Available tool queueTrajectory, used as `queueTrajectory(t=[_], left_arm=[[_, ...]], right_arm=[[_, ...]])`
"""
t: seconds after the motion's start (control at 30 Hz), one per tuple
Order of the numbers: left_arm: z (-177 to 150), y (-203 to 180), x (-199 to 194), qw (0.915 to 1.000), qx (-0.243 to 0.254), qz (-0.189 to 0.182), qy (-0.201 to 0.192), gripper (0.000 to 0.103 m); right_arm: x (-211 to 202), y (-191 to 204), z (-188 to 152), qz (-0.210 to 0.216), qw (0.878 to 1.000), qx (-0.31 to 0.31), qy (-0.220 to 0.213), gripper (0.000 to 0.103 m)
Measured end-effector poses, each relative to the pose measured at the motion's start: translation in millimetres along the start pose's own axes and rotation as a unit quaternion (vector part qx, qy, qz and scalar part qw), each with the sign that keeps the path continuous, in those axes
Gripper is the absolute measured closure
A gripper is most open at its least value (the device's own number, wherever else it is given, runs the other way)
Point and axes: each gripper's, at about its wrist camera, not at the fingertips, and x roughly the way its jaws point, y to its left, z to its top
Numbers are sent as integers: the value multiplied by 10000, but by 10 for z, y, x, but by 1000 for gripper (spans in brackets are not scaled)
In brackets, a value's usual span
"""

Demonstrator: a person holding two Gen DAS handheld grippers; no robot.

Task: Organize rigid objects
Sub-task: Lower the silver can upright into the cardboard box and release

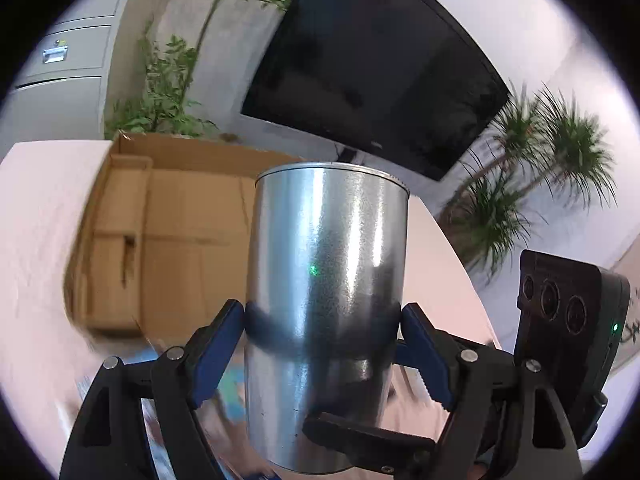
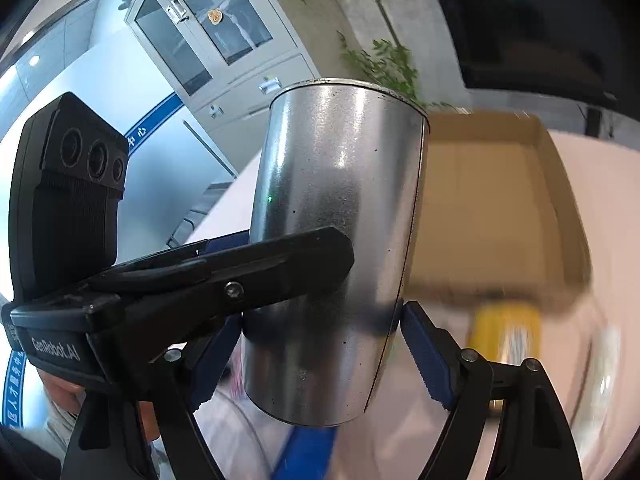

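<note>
both claws clamped on one steel cup [image 1: 324, 280], left claw [image 1: 322, 320], right claw [image 2: 322, 320], cardboard box [image 1: 180, 220] behind

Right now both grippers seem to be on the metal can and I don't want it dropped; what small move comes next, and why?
Probably carry the metal can forward over the open cardboard box before lowering. Both the left gripper and right gripper clamp its sides, it is off the table, and the box lies just beyond.

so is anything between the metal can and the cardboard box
Nothing visible. The metal can, clamped by both the left gripper and the right gripper, is up off the table, and the open cardboard box lies just beyond it.
</note>
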Motion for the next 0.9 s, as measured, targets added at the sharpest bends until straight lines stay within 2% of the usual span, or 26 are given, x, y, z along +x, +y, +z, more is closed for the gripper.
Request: queueTrajectory(t=[0.13,0.23,0.33,0.43,0.57,0.67,0.7,0.77,0.8,0.9], left_arm=[[303,481,338,9992,-311,171,201,24],[382,903,678,9958,-721,252,497,24],[304,1285,1010,9899,-1080,328,862,24],[173,1583,1272,9829,-1351,439,1171,25],[137,1534,1321,9840,-1088,657,1246,32],[94,1481,1272,9838,-1021,749,1270,41],[78,1476,1241,9842,-1019,728,1248,41],[57,1450,1132,9854,-1025,702,1162,41],[50,1424,1045,9868,-964,773,1051,41],[40,1317,774,9903,-747,987,639,41]], right_arm=[[494,-97,592,189,9995,-70,261,23],[975,-287,849,387,9971,88,647,23],[1448,-477,923,471,9932,305,1017,23],[1907,-659,828,519,9875,613,1358,23],[2221,-799,706,433,9816,1016,1558,18],[2285,-821,679,389,9796,1020,1686,16],[2278,-817,684,378,9797,994,1699,16],[2196,-822,682,356,9815,887,1658,17],[2165,-806,693,302,9827,811,1640,22],[2203,-675,683,193,9844,521,1668,18]])
